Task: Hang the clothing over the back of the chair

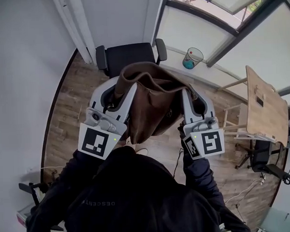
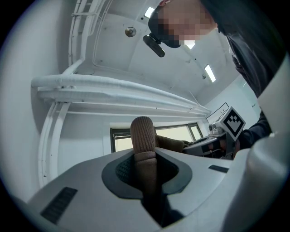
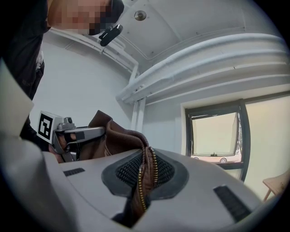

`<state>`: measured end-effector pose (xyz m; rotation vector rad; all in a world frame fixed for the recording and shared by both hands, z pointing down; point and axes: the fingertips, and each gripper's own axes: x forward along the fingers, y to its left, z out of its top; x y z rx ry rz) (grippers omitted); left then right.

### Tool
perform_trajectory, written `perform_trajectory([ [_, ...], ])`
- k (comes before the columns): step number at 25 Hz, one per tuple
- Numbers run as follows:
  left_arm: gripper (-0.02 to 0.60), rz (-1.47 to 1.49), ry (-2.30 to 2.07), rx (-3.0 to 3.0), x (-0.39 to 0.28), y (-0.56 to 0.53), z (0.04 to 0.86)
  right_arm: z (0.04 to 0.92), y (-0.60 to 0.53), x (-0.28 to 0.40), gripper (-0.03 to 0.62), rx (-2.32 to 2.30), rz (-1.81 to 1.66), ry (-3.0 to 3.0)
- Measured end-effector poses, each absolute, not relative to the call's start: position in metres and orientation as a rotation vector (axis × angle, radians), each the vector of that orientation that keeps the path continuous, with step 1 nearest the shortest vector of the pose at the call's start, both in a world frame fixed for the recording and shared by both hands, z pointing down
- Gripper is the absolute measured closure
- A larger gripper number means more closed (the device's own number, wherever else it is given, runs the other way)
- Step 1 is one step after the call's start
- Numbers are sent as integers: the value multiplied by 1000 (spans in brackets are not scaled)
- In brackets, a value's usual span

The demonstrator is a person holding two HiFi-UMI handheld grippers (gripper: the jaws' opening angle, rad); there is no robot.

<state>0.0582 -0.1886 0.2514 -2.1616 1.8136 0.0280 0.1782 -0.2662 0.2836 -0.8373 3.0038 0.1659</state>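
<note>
A: Two grips, both clenched. The left gripper bites a ribbed knit band, and the right gripper pinches the edge beside a brass zipper.

B: And the garment itself?

A: The brown jacket sags in a bunch between them. It is held up in front of the person, clear of the wooden floor, and is not yet on the black office chair just beyond.

B: What could spoil it from here?

A: Each hold is on a narrow edge, and the jacket looks heavy. I'd guess the knit band could creep out of the left jaws if the load swings. The body is also folded on itself, so if it is laid down like that it may land lopsided and slide off the back.

B: Anything in the path?

A: The two armrests stick up on either side. A dangling hem could snag on one if the jacket goes over too low. From overhead I can't tell which way the chair faces, because the jacket hides its near part.

B: Further out?

A: A cable trails on the floor near the person's feet. Past the chair a mesh waste bin stands by the window wall, well apart. A wooden table and a second office chair are off to the right, out of the way.
</note>
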Motion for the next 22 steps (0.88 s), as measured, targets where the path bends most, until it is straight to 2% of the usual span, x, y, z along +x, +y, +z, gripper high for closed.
perform_trajectory([
  [15,512,18,1899,-2198,-38,-288,284,314,-369,84,551,-838,130,3109],
  [22,511,0,1942,-2242,-61,-323,311,343,-404,62,548,-882,63,3156],
])
